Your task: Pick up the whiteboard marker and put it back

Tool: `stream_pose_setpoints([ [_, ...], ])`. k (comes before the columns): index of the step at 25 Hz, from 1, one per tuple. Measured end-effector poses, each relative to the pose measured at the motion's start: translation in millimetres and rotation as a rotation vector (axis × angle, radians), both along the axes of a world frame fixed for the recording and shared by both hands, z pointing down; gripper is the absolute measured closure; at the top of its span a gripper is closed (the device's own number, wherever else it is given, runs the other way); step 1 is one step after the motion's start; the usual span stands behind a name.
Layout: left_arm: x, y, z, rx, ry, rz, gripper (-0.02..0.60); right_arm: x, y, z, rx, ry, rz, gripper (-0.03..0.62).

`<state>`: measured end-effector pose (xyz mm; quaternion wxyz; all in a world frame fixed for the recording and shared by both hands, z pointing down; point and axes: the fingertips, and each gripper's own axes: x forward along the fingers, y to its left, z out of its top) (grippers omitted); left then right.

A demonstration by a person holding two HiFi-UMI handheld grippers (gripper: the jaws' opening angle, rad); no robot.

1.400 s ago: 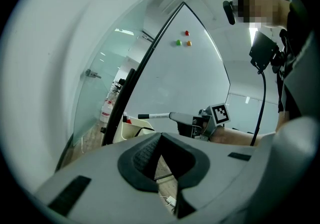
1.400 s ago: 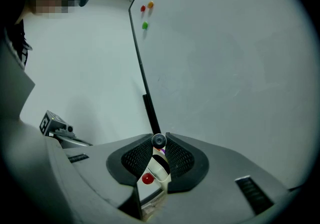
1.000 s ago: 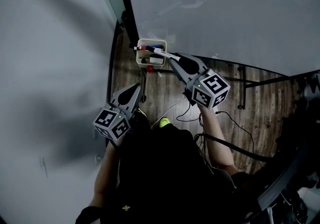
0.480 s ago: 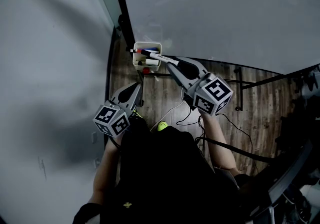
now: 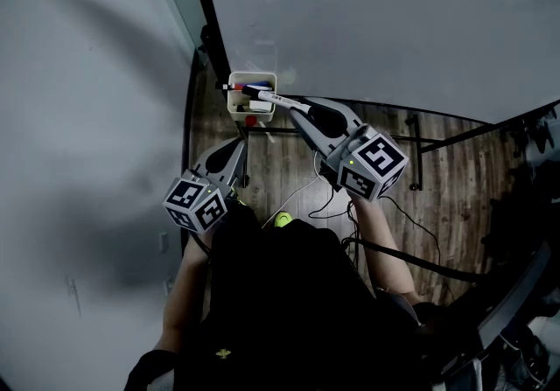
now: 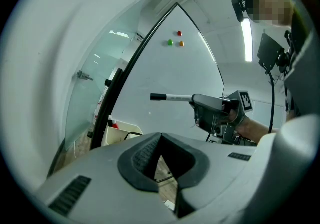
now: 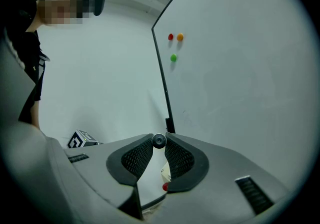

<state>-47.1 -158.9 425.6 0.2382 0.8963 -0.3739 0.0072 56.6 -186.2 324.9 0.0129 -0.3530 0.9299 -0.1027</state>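
Observation:
The whiteboard marker [image 5: 265, 98], white with a black cap, sticks out leftward from my right gripper [image 5: 293, 109], which is shut on its rear end. Its cap hangs over the small white bin [image 5: 234, 106] at the whiteboard's lower corner, where other markers lie. In the right gripper view the marker [image 7: 159, 141] shows end-on, pinched between the pad tips, with the bin [image 7: 165, 174] seen through the gap below. My left gripper [image 5: 238, 146] hangs lower and to the left, shut and empty. Its view shows the marker [image 6: 170, 97], held level by the right gripper [image 6: 200, 103].
The whiteboard [image 5: 394, 22] fills the upper right, with a black frame post [image 5: 210, 22] along its left edge. Red, orange and green magnets [image 7: 173, 57] stick high on it. A glass panel [image 6: 95, 87] stands to the left. Cables [image 5: 297, 192] lie on the wood floor.
My right gripper has risen a little with the marker, whose cap has moved further over the bin. The left gripper has barely moved.

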Motion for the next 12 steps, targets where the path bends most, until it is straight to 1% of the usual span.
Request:
stream_pose_setpoints([
  [6,-3.1,1.6,-2.2,0.023,-0.02,-0.012,0.551,-0.6,4.6,-2.6,0.01,0.002,-0.01,0.513],
  [9,-4.8,2.5,-3.9,0.031,-0.011,-0.02,0.551,-1.8,5.7,-3.8,0.012,0.006,-0.018,0.513],
  [12,-6.4,4.2,-3.9,0.023,0.009,-0.021,0.551,-1.7,5.4,-5.2,0.013,0.002,-0.012,0.513],
])
